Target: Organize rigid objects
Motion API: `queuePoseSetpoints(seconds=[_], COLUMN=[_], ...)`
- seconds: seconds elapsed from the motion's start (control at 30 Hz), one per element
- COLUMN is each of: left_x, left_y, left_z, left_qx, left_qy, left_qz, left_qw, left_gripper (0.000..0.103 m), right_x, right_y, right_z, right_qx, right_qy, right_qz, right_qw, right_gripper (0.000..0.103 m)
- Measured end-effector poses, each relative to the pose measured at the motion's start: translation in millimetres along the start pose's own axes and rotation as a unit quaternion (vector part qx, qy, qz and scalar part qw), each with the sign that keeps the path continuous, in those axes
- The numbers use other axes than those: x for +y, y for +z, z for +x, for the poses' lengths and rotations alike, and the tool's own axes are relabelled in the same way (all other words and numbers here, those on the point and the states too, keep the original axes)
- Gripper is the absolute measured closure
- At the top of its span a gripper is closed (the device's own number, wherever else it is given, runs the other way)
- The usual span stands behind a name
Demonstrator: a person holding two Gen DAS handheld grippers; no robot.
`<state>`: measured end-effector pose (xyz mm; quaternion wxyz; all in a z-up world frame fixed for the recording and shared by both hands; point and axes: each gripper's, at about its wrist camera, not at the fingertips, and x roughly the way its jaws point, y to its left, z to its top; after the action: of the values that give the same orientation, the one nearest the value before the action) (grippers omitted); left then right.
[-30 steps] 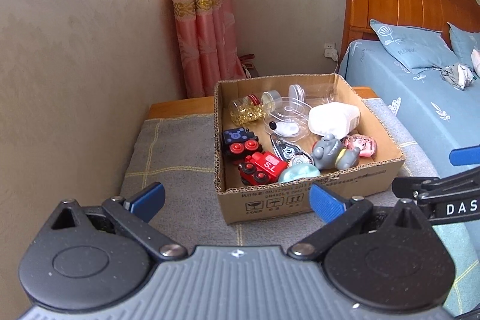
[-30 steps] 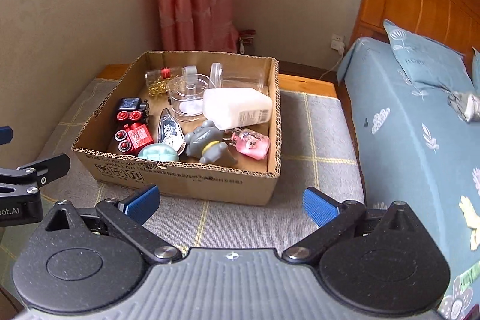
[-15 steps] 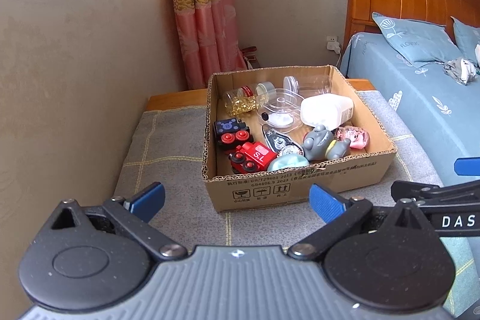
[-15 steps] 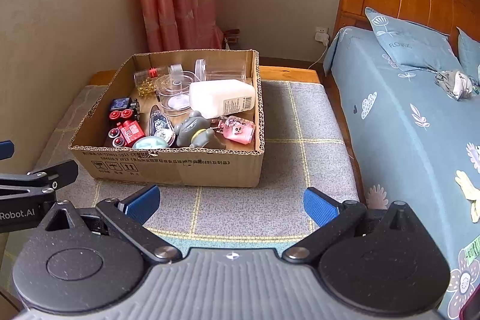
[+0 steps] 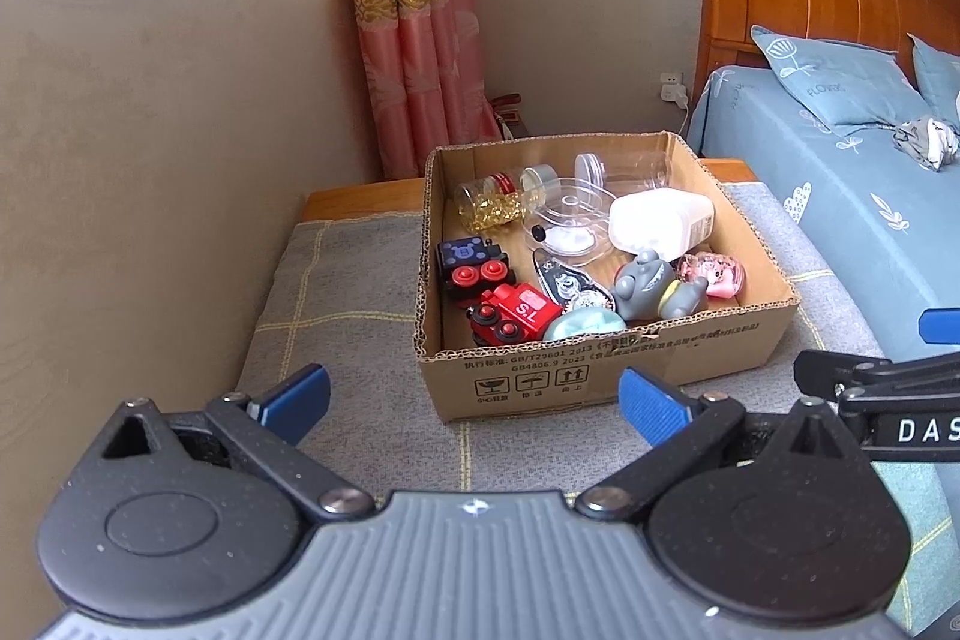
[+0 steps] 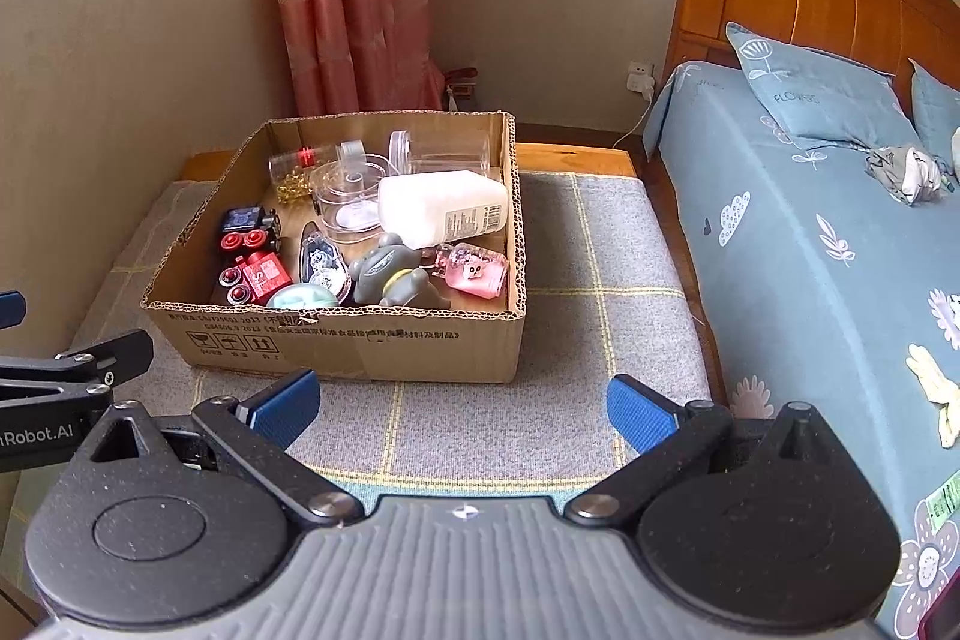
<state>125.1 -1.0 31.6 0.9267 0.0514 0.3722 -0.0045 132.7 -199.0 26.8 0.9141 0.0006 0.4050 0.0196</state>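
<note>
Both grippers, left gripper and right gripper, hover with fingers spread wide and empty. Ahead of the fingertips sits the cardboard box of crowded toys and jars. Reaching in, a finger could snag the grey shark toy or roll the white bottle, since pieces touch.

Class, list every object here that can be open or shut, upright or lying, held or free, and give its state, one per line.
Cardboard box: open-topped, upright on the mat.
White bottle: lying on its side in the box.
Clear jar: lying on its side at the back.
Red toy train: free, in the box.
Left claw: open, empty.
Right claw: open, empty.
</note>
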Motion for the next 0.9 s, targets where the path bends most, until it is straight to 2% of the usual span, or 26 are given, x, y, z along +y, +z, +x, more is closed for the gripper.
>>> queuePoseSetpoints(seconds=[0.57, 0.9], left_x=[-1.6, -4.0], left_y=[1.2, 0.7], left_z=[-3.5, -3.5], left_qx=[-0.007, -0.007], left_qy=[0.021, 0.022], left_qz=[-0.003, 0.000], left_qw=[0.9997, 0.9997], left_gripper=[0.001, 0.001], right_x=[0.7, 2.8], right_y=[0.0, -0.2], right_z=[-1.8, -2.6], right_qx=[-0.008, -0.010], right_qy=[-0.011, -0.011], right_qz=[-0.002, -0.005], right_qw=[1.000, 1.000], right_gripper=[0.000, 0.000])
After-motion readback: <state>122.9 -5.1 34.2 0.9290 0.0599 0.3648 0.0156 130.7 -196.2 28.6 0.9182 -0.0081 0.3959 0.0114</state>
